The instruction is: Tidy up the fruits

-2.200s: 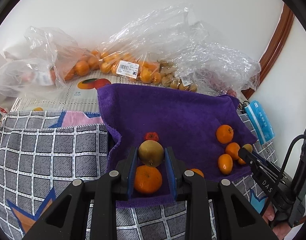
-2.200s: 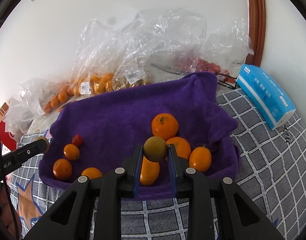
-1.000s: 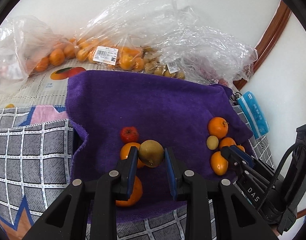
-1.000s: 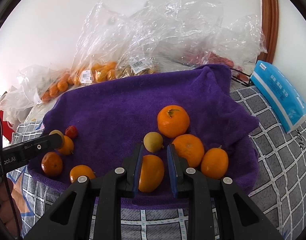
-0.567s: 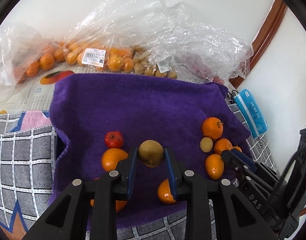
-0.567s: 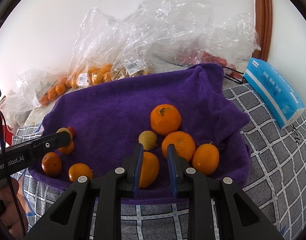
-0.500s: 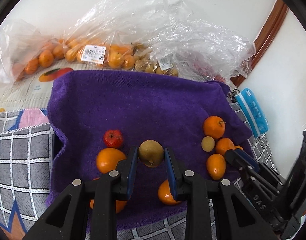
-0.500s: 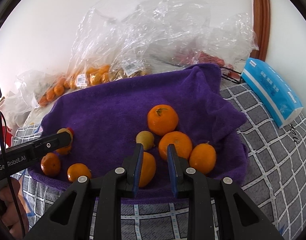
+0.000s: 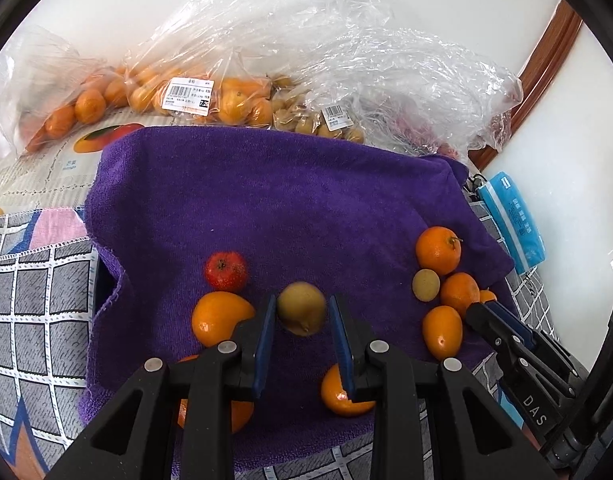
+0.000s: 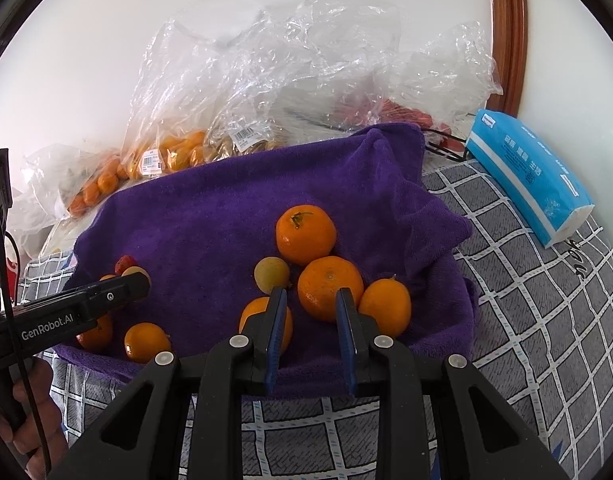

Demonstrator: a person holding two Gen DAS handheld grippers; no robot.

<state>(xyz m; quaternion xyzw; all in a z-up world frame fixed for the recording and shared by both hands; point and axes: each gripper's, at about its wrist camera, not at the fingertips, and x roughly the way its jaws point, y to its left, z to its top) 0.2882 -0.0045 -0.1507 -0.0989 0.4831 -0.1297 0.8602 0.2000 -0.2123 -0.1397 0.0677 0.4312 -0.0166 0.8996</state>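
My left gripper (image 9: 301,312) is shut on a small brown-green fruit (image 9: 301,313) and holds it just above the purple towel (image 9: 266,200). A red fruit (image 9: 225,271) and an orange (image 9: 220,318) lie to its left, another orange (image 9: 340,396) below its right finger. My right gripper (image 10: 309,312) is open and empty over the towel's (image 10: 210,220) near edge. In front of it lie a yellow-green fruit (image 10: 271,274), two mandarins (image 10: 305,234) (image 10: 329,287) and two kumquats (image 10: 385,307) (image 10: 262,320). The left gripper shows at the left of the right wrist view (image 10: 136,280).
Clear plastic bags of oranges (image 9: 178,92) and small brown fruits (image 9: 318,124) are piled behind the towel against the wall. A blue tissue pack (image 10: 526,176) lies at the right on the grey checked cloth (image 10: 546,300). A wooden frame (image 10: 504,32) stands at the back right.
My right gripper set its yellow-green fruit down beside the mandarins, opened and drew back. My left gripper carried its fruit to the right, past the red fruit and the orange.
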